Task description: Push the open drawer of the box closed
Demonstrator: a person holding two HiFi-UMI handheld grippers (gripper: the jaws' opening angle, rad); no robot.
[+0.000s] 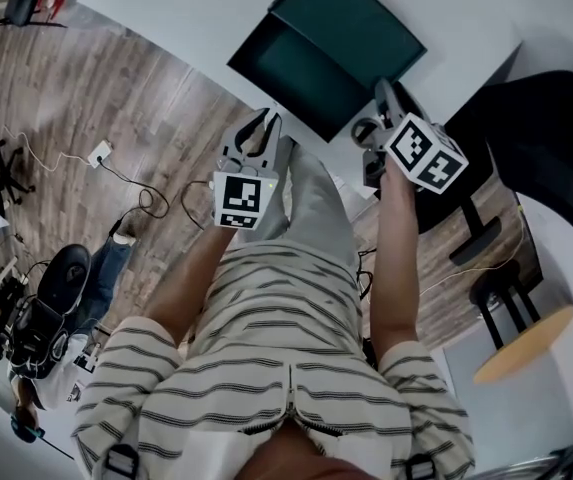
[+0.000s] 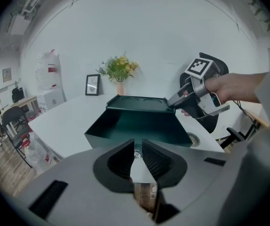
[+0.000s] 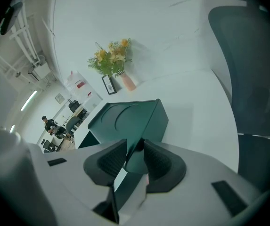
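From the head view, one dark green box (image 1: 356, 18) sat on a white table (image 1: 186, 8). Its single drawer (image 1: 288, 66) was pulled out toward the person. Two grippers showed, one in each hand. The left gripper (image 1: 266, 123) was held short of the drawer's front, clear of it. The right gripper (image 1: 382, 93) reached to the box's near right corner. One black chair (image 1: 551, 128) and one round wooden stool (image 1: 522, 344) stood at the right, and one seated person (image 1: 66, 308) was at the lower left.

In the left gripper view, the left gripper's two jaws stood a narrow gap apart with nothing between them, aimed at the open drawer. Behind the drawer, the right gripper's tip was on the box's upper right corner, carried by one hand (image 2: 231, 87). One vase of flowers (image 2: 119, 70) and one picture frame (image 2: 93, 84) stood at the table's far edge, just beside each other.

In the right gripper view, the right gripper's jaws were spread wide, with the box's corner filling the gap from pad to pad. The drawer jutted from the box's left side. The same vase, frame and chair back were in sight.
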